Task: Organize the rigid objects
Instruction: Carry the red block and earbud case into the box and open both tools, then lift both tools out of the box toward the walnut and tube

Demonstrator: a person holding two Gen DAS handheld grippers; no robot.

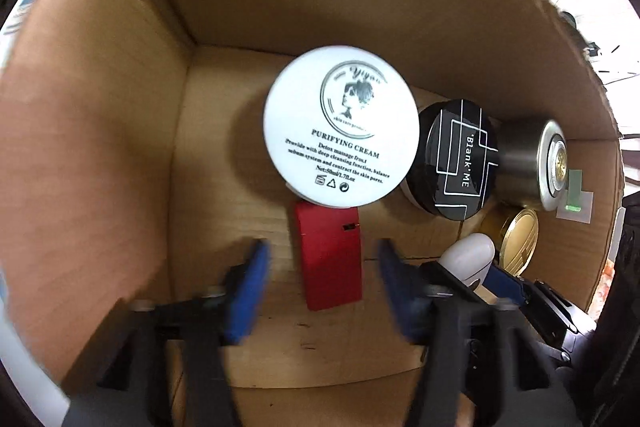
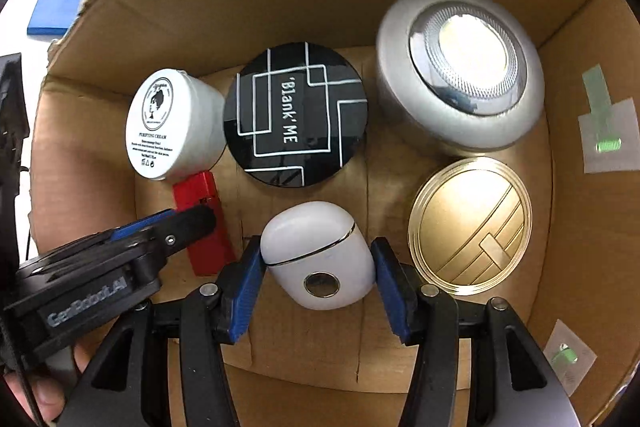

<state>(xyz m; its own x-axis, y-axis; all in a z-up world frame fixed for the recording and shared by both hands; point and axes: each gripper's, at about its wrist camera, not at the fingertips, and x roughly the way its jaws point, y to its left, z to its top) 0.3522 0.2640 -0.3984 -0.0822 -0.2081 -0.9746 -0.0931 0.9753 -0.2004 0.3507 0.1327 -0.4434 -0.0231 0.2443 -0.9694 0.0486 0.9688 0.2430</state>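
Placing: both grippers are pointing down into the cardboard box (image 2: 280, 7), where the rigid objects are being lined up on the floor of the box.
Red case: the red case (image 1: 330, 257) is lying flat just under the white cream jar (image 1: 340, 131), with its long axis running straight away from the left gripper (image 1: 322, 259).
Left fingers: the jaws are standing wide, one blue pad (image 1: 250, 291) on each side of the red case, and they are not touching it.
White case: the white rounded case (image 2: 318, 253) is sitting between the black compact (image 2: 296, 115) and the gold compact (image 2: 470, 227), directly between the right gripper's (image 2: 318, 263) fingers.
Right fingers: the pads are lying against both sides of the white case, so I judge it is being held.
Next move: I judge the right jaws are needing to open before lifting away.
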